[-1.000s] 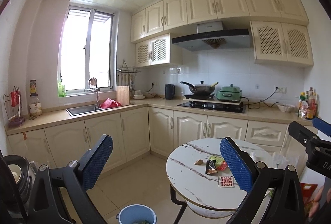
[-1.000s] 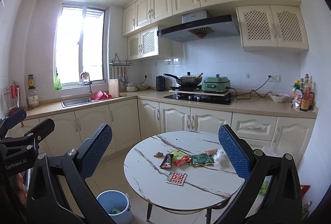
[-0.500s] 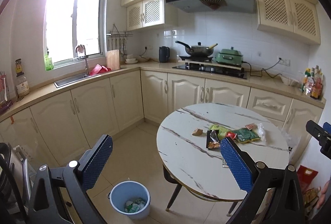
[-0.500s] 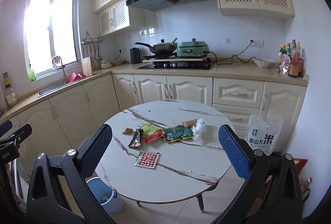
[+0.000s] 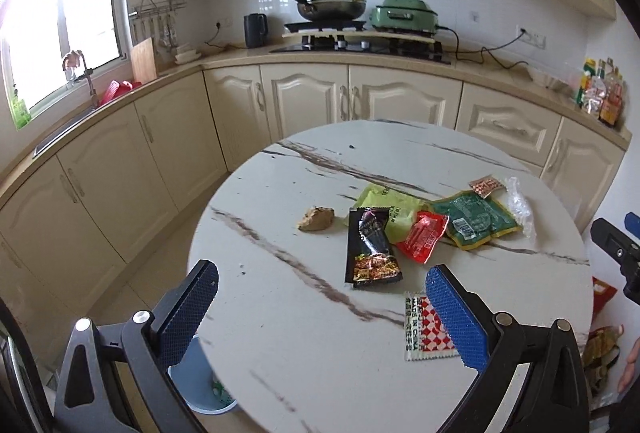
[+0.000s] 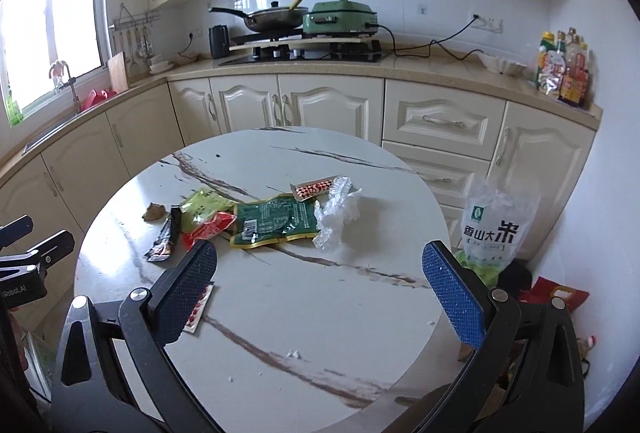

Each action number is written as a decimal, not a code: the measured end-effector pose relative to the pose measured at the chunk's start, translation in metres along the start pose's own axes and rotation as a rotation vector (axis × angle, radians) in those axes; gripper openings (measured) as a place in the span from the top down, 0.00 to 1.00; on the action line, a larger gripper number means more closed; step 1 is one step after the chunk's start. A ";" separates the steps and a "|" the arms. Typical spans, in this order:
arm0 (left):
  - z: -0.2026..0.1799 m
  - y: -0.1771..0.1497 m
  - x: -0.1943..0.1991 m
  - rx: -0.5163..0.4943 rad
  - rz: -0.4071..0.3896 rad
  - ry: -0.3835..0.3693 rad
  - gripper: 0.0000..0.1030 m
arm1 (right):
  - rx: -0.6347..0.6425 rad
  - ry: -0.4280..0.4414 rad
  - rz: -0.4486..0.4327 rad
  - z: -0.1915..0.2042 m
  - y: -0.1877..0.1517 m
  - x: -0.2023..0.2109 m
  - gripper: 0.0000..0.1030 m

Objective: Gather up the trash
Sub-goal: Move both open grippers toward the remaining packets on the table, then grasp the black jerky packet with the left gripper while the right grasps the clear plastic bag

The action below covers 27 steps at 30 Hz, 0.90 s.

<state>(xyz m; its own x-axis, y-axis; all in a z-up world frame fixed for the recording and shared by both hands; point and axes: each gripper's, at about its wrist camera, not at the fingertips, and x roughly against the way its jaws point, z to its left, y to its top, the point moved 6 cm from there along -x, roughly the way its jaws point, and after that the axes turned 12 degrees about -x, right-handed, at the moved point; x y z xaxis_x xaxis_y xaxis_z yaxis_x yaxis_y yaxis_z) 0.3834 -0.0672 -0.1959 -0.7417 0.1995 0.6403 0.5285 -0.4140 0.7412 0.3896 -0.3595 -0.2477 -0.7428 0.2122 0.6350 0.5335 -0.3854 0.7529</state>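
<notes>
both tools hang released above the round counter (image 5: 304, 333): left tool (image 5: 320, 317), right tool (image 6: 320, 293). a red-checked packet (image 5: 420, 329) lies by the left tool's right finger. black (image 5: 370, 249), red (image 5: 424, 235) and green wrappers (image 6: 276, 219) cluster mid-counter. a blue bin (image 5: 192, 381), seemingly holding scraps, stands below.

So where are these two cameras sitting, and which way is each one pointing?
Left wrist view: on the left gripper, over the round table, facing the counter; its two blue pads show.
Right wrist view: on the right gripper, further right, facing likewise; its blue pads show.
Both share the green wrapper, the stove and a glimpse of the other gripper.
</notes>
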 end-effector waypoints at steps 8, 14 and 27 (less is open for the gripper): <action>0.005 0.048 -0.125 -0.019 0.118 -0.076 0.12 | 0.015 -0.042 0.095 -0.019 0.011 -0.082 0.00; 0.016 0.070 -0.188 0.003 0.171 -0.137 0.25 | -0.021 -0.004 0.176 -0.025 0.014 -0.135 0.00; 0.022 0.076 -0.206 -0.044 0.133 -0.175 0.73 | -0.006 -0.034 0.292 -0.036 0.012 -0.183 0.53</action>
<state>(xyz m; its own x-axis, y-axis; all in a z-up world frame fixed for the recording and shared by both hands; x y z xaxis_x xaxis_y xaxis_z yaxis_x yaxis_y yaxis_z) 0.5857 -0.1199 -0.2672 -0.5819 0.2899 0.7599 0.5957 -0.4842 0.6409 0.5172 -0.4355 -0.3614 -0.5443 0.1221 0.8300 0.7201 -0.4396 0.5369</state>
